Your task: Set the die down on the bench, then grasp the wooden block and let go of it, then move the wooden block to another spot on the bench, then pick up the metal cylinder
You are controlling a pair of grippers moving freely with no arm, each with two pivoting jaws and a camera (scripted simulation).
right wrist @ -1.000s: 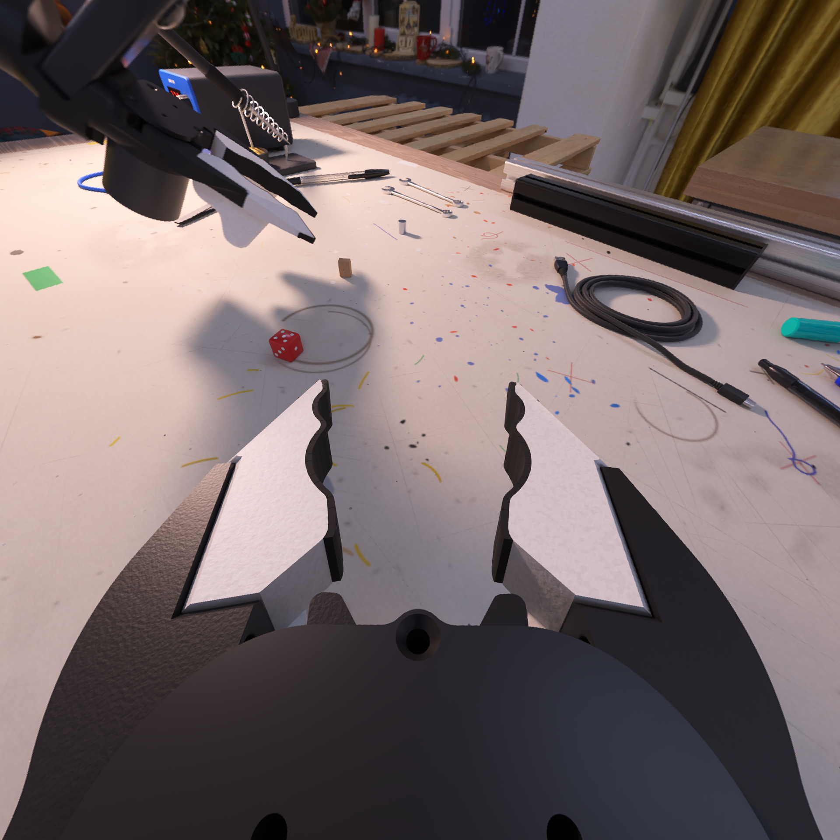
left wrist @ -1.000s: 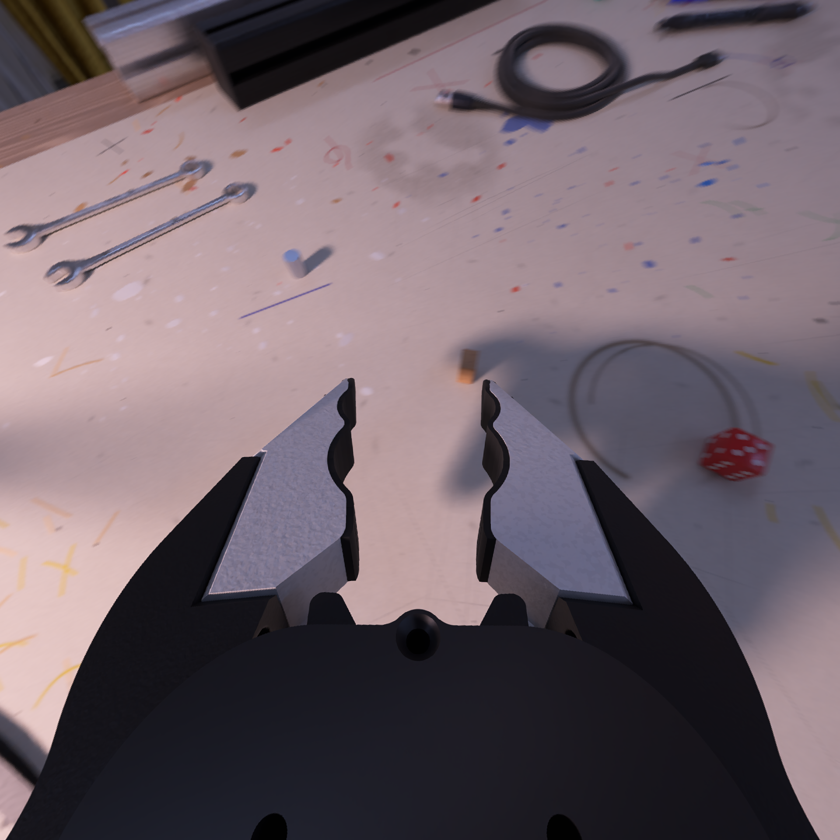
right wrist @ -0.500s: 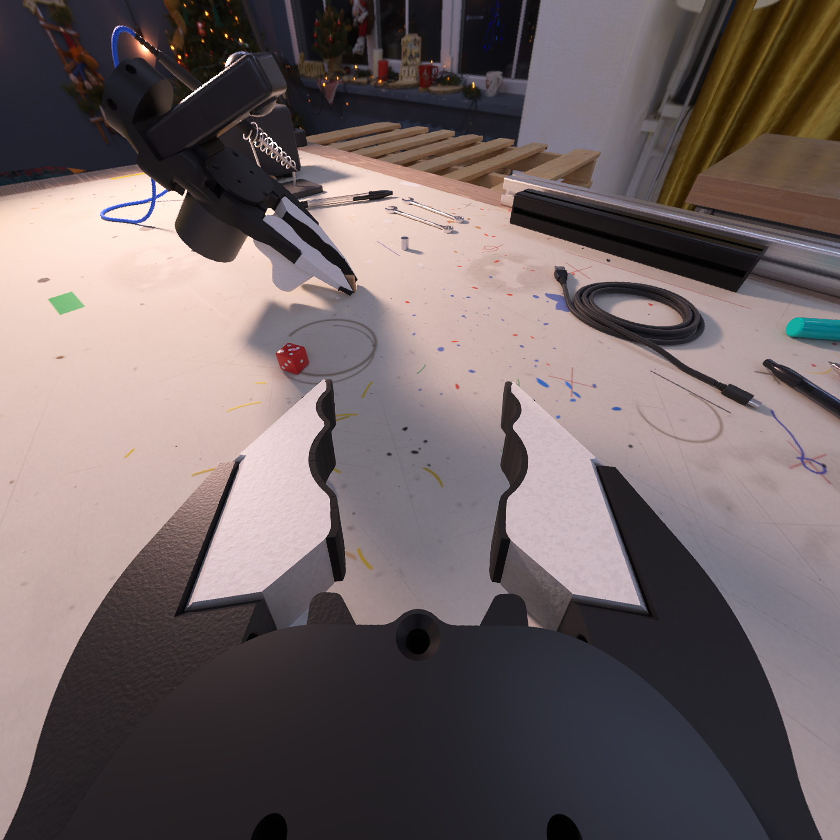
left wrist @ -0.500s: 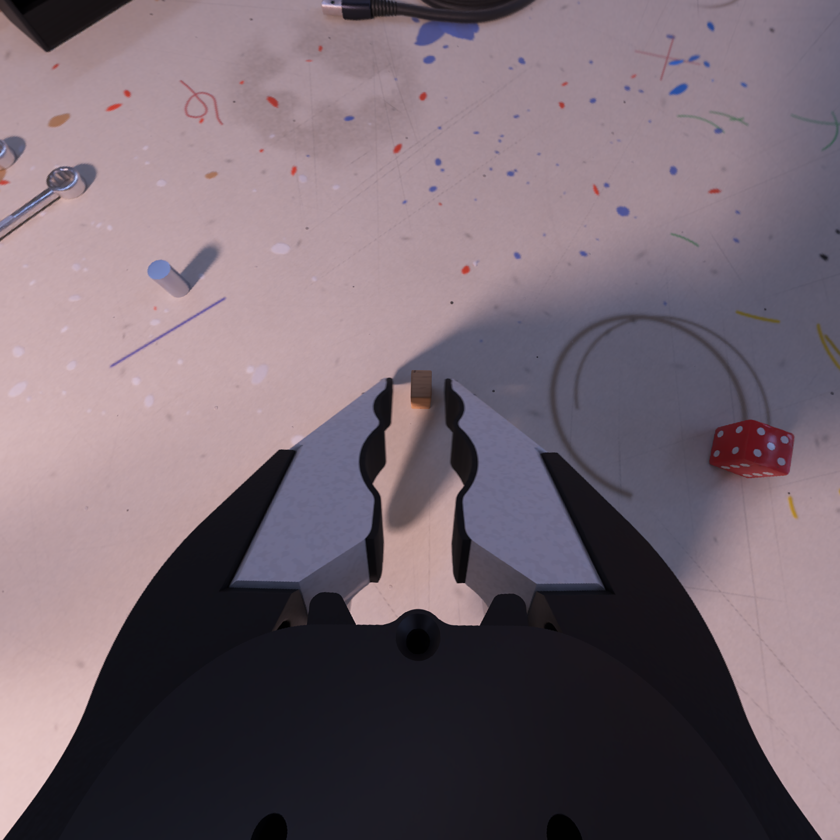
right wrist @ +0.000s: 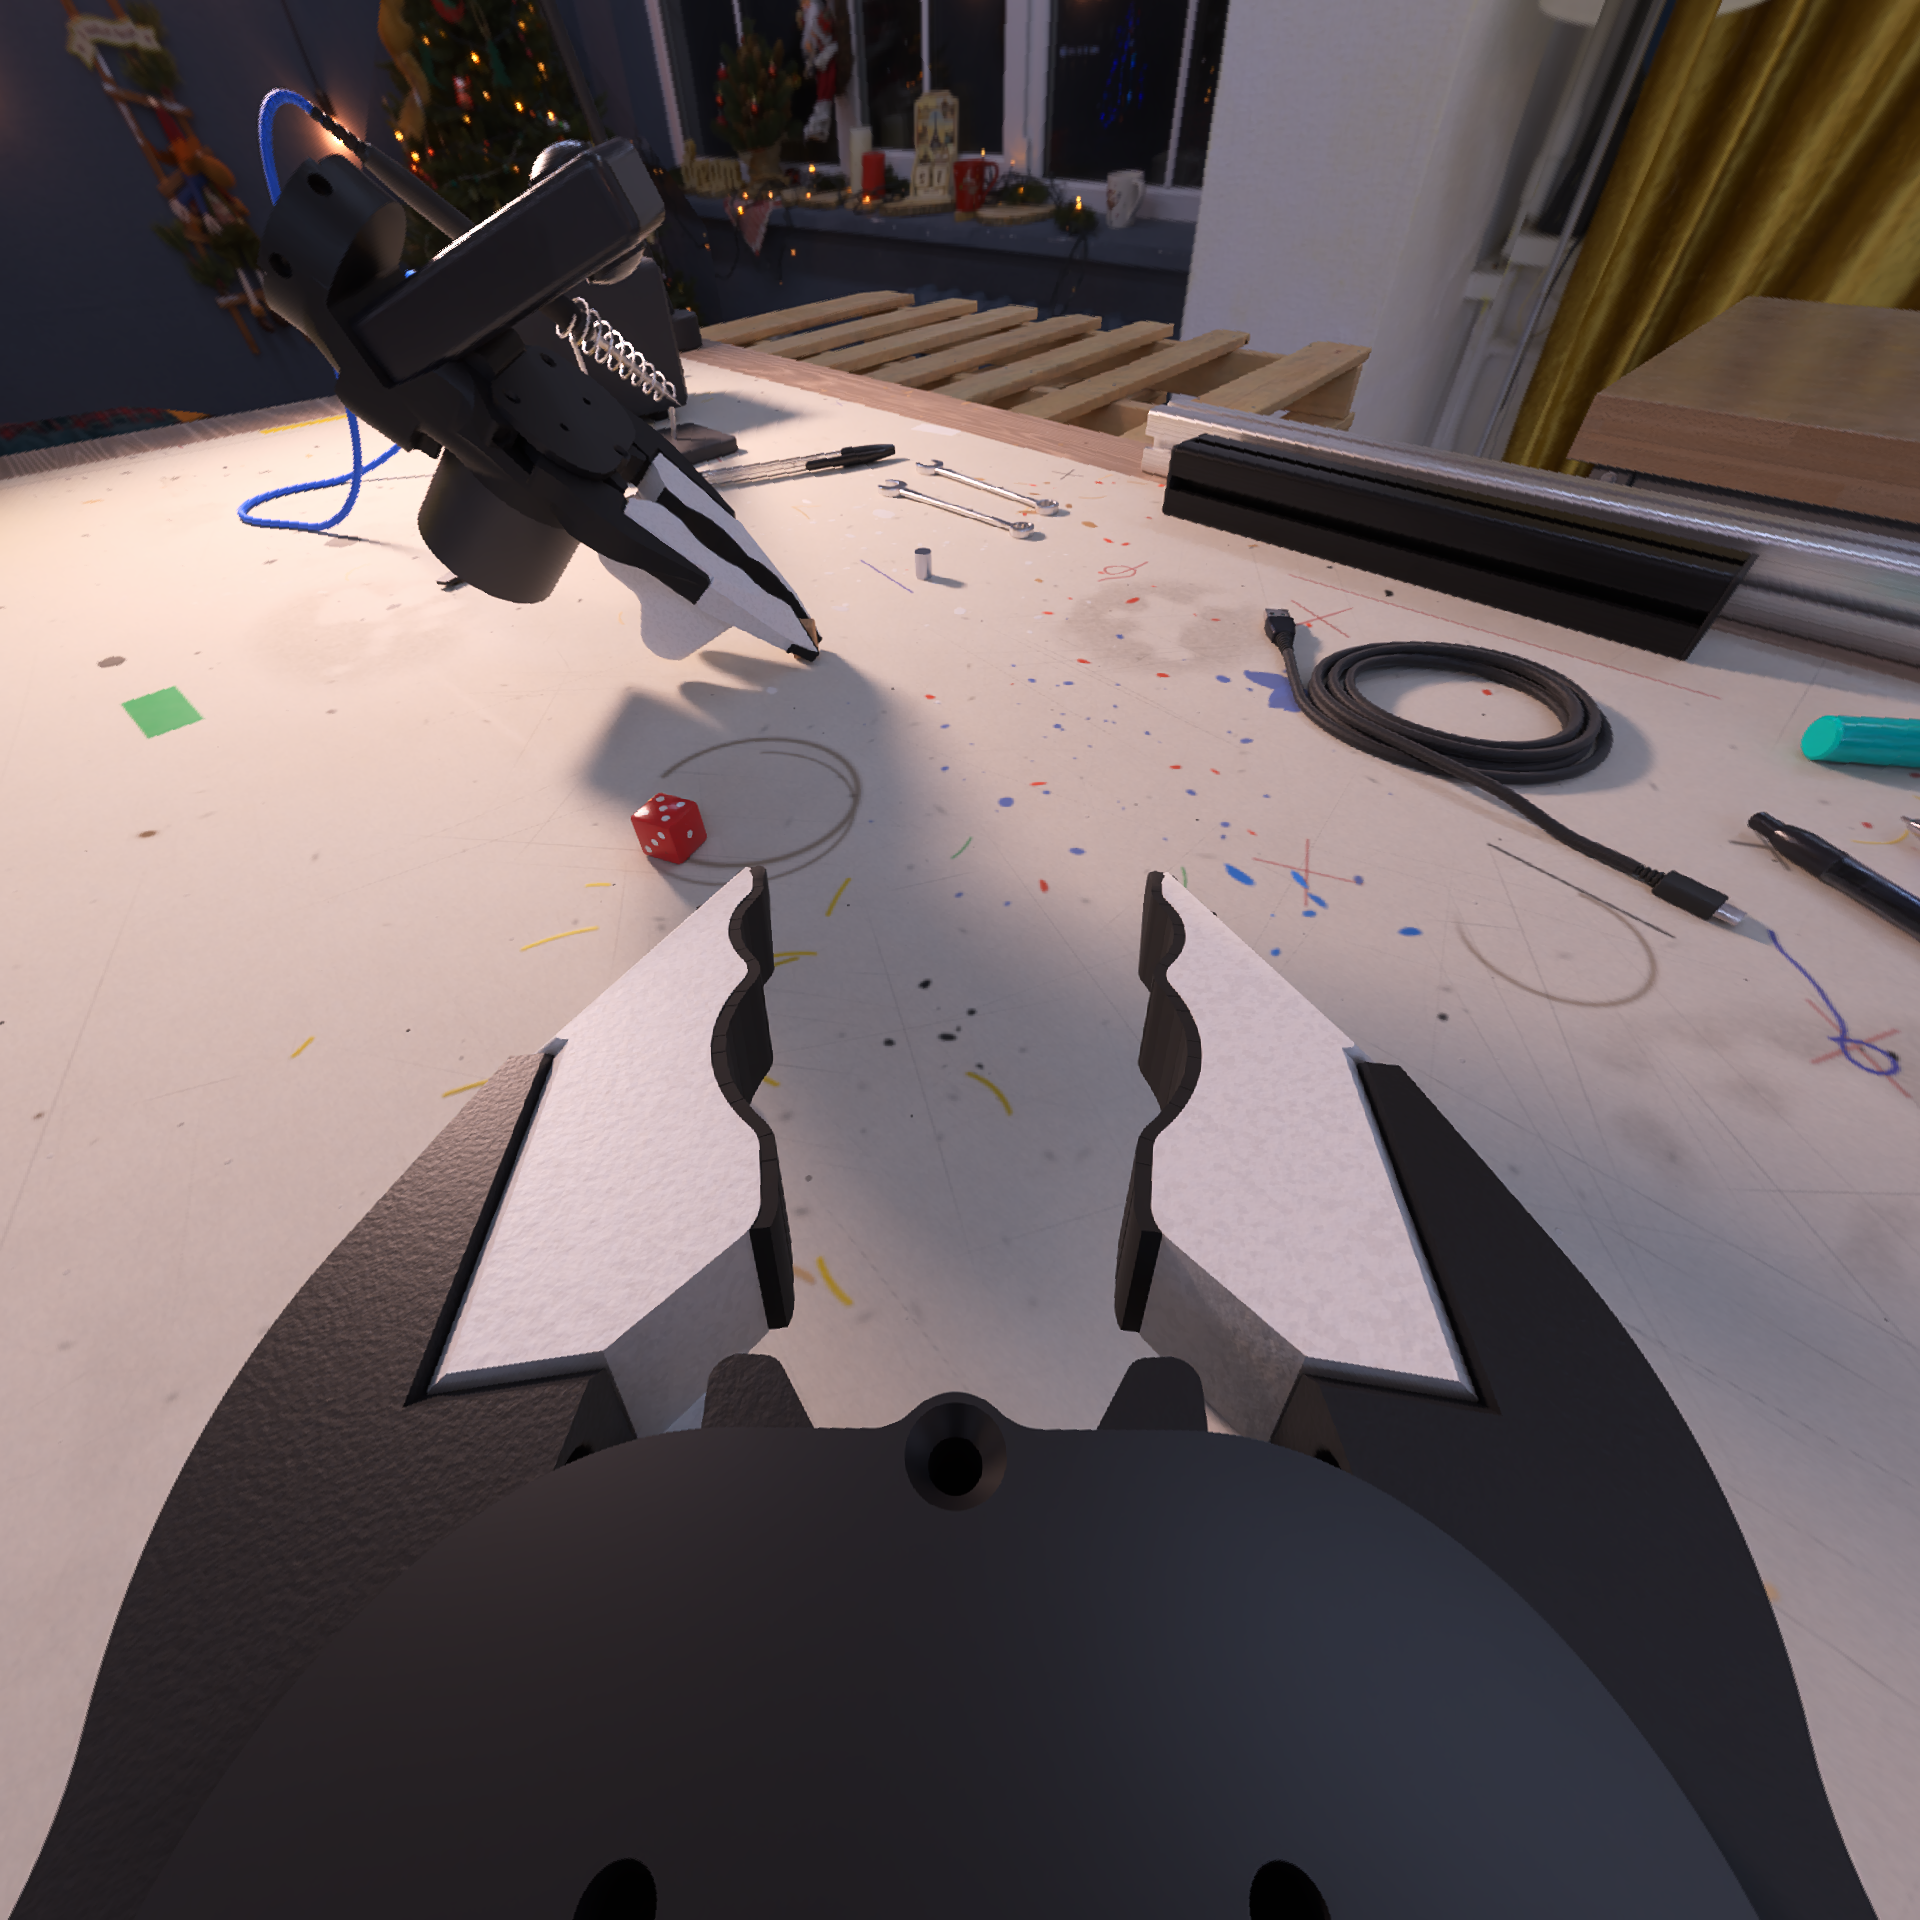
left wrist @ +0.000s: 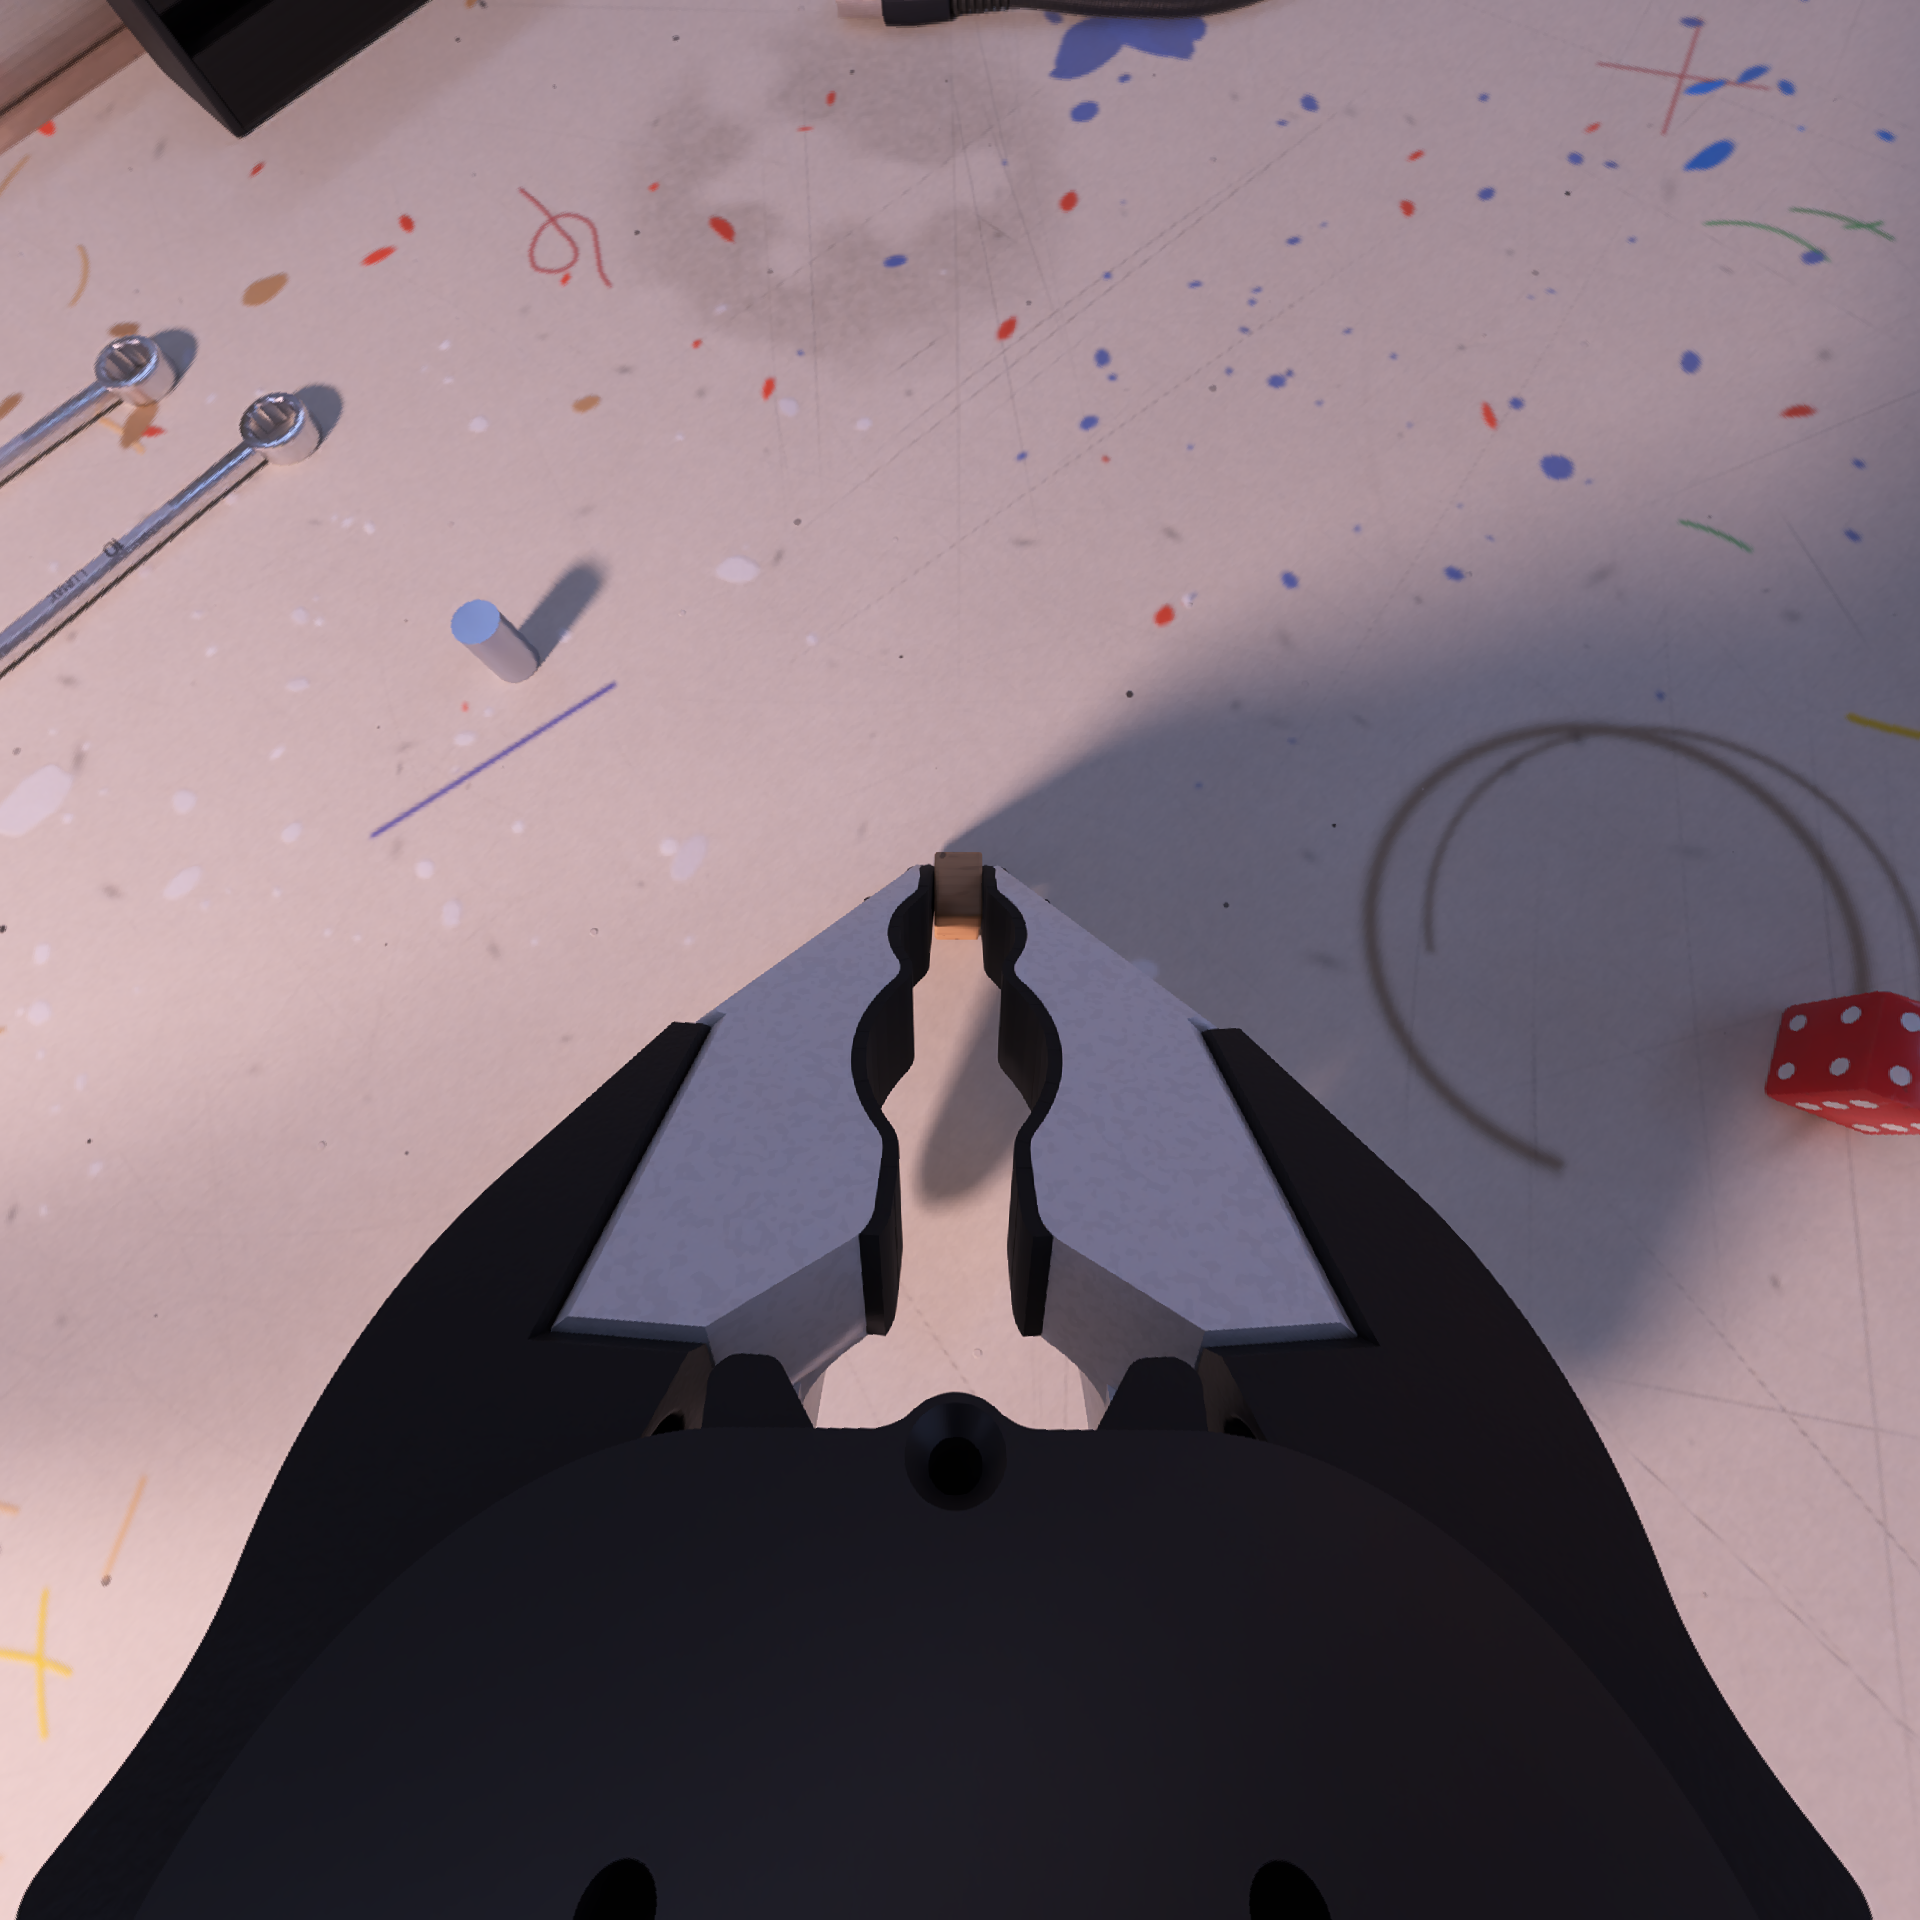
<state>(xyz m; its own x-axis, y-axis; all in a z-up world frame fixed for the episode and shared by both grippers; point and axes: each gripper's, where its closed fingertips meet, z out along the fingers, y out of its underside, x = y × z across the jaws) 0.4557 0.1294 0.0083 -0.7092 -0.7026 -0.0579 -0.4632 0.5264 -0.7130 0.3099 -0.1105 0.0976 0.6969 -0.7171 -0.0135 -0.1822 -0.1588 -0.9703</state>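
My left gripper (left wrist: 957, 896) is shut on the small wooden block (left wrist: 957, 885), pinched between its fingertips low over the bench. In the right wrist view the left gripper (right wrist: 800, 636) tilts down with its tips at the bench. The red die (left wrist: 1849, 1062) lies on the bench to the right; it also shows in the right wrist view (right wrist: 668, 826). The metal cylinder (left wrist: 495, 641) stands far left of the left gripper, and shows small in the right wrist view (right wrist: 923, 562). My right gripper (right wrist: 956, 914) is open and empty above the bench.
Two spanners (left wrist: 156, 499) lie at the far left. A coiled black cable (right wrist: 1455, 717), a black rail (right wrist: 1455, 540), a teal marker (right wrist: 1860, 740) and a black pen (right wrist: 1839, 868) lie to the right. A blue cable (right wrist: 312, 488) lies at the back left.
My left gripper moved forward and down to the wooden block and closed its jaws on it. The right gripper stayed open and barely shifted.
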